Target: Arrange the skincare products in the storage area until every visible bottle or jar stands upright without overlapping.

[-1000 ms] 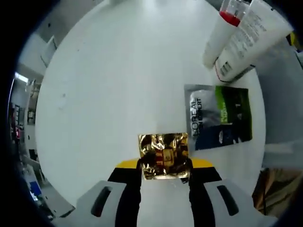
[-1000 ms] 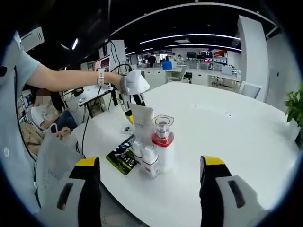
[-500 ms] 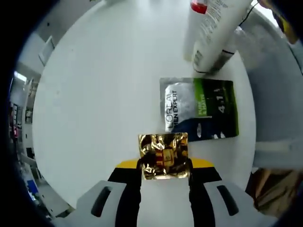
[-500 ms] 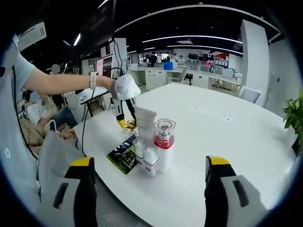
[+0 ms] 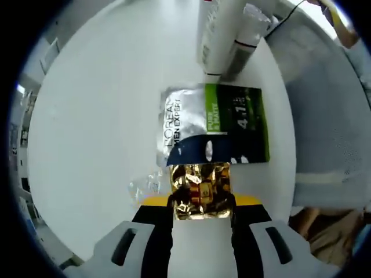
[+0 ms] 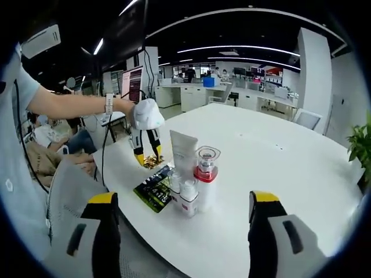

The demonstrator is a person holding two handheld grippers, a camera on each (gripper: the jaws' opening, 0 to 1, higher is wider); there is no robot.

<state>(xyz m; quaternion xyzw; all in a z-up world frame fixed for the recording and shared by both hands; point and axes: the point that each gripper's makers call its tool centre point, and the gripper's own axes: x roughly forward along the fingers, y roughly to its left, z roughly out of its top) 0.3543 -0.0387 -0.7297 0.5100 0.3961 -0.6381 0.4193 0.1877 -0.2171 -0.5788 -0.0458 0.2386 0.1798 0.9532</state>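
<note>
Gold foil sachet [image 5: 200,191] clamped in the left gripper [image 5: 202,204] jaws beside a green sachet [image 5: 213,124] on the white counter [image 5: 93,116]; right gripper [image 6: 181,204] jaws wide.

Long ceiling strip lights [image 6: 232,47] around twelve o'clock brighten the glossy round white table [image 6: 278,174]; fisheye edges bend and blur.

A: The gold sachet [image 5: 200,191] at 6 o'clock is crinkly, mirror-shiny foil, right?

B: Yep. The L'Oreal sachet [image 5: 213,124] above it is smoother silvery film, slight sheen. White tube [image 6: 184,152] looks like matt plastic, the red-collared bottle [image 6: 206,176] has a clear glossy cap, and the table [image 6: 278,168] is smooth matt white.
</note>
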